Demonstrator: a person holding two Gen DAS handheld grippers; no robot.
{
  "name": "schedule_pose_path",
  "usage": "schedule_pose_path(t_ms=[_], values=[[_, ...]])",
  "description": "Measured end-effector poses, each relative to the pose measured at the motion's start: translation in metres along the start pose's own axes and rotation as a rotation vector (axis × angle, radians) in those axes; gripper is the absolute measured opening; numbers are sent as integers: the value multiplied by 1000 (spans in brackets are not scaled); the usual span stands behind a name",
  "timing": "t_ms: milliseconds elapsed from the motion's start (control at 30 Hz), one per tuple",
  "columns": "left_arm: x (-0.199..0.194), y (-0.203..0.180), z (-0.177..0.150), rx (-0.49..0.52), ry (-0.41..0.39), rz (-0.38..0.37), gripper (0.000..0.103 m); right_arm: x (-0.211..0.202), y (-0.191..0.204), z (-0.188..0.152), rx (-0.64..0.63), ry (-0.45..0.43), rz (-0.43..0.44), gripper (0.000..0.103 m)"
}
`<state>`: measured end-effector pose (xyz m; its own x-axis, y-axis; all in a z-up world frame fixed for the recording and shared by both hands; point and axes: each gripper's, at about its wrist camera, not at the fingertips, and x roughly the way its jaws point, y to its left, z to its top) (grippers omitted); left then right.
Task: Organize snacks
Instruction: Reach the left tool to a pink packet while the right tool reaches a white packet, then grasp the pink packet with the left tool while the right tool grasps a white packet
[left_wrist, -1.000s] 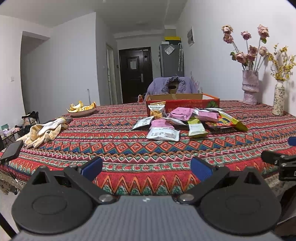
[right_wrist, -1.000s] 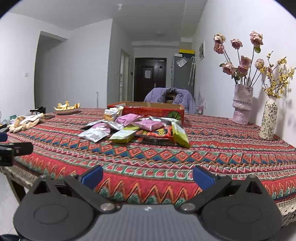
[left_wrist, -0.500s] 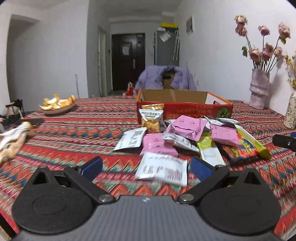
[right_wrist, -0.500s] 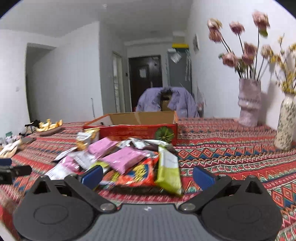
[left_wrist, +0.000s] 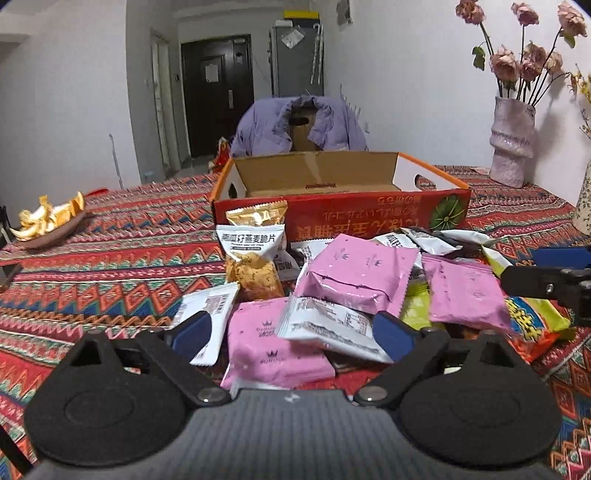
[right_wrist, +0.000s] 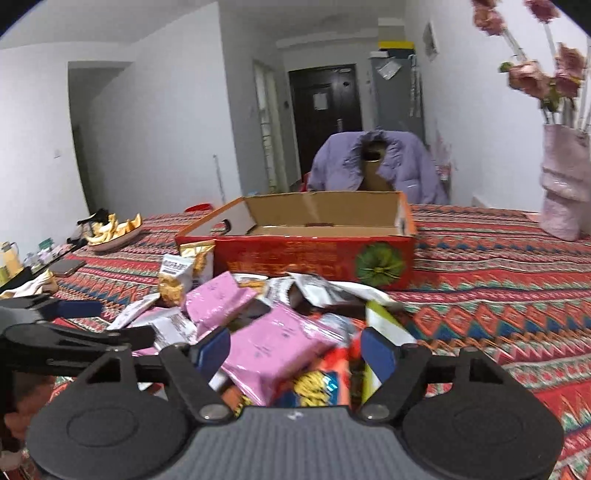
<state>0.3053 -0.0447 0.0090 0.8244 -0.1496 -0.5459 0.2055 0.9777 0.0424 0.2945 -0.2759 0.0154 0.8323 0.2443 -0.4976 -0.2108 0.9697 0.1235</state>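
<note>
Pink packets (left_wrist: 275, 349) heap before the empty box (left_wrist: 332, 181) mid-surface; both tongs, left (left_wrist: 291, 334) and right (right_wrist: 295, 350), gape, approaching. Next: clamp 1 packet, box it.

My left gripper (left_wrist: 291, 332) stands spread over the near edge of the snack heap (left_wrist: 354, 288); a pink pack (left_wrist: 273, 347) and a white sachet (left_wrist: 328, 325) lie between its pads. My right gripper (right_wrist: 295, 349) is spread over another pink pack (right_wrist: 280, 343), with a green pack (right_wrist: 384, 325) by its right pad. The box (left_wrist: 343, 210) blocks the way just behind the heap; its top is open. A tall bag (left_wrist: 255, 258) leans on its front. Left of the heap the worktop (left_wrist: 122, 258) lies bare up to the peel dish (left_wrist: 44, 225). The vase (left_wrist: 511, 144) stands far right.
</note>
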Motion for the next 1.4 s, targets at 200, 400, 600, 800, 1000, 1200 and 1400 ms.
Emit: schedule_pose_path(t_ms=[200, 400, 600, 800, 1000, 1200, 1400], values=[[22, -1, 12, 3, 50, -62, 79, 23, -13, 26, 15, 5, -60, 76], [40, -3, 26, -2, 61, -80, 78, 63, -49, 49, 43, 51, -76, 77], [57, -13, 38, 20, 59, -121, 77, 104, -70, 48, 11, 156, -4, 76], [70, -20, 41, 27, 71, -168, 80, 124, -81, 43, 19, 187, 70, 68], [75, -29, 41, 36, 90, -200, 84, 121, -96, 44, 67, 163, 122, 53], [90, -34, 50, 38, 93, -176, 93, 113, -104, 46, 72, 142, 140, 45], [102, -40, 54, 49, 108, -179, 97, 116, -117, 45, 102, 153, 133, 61]])
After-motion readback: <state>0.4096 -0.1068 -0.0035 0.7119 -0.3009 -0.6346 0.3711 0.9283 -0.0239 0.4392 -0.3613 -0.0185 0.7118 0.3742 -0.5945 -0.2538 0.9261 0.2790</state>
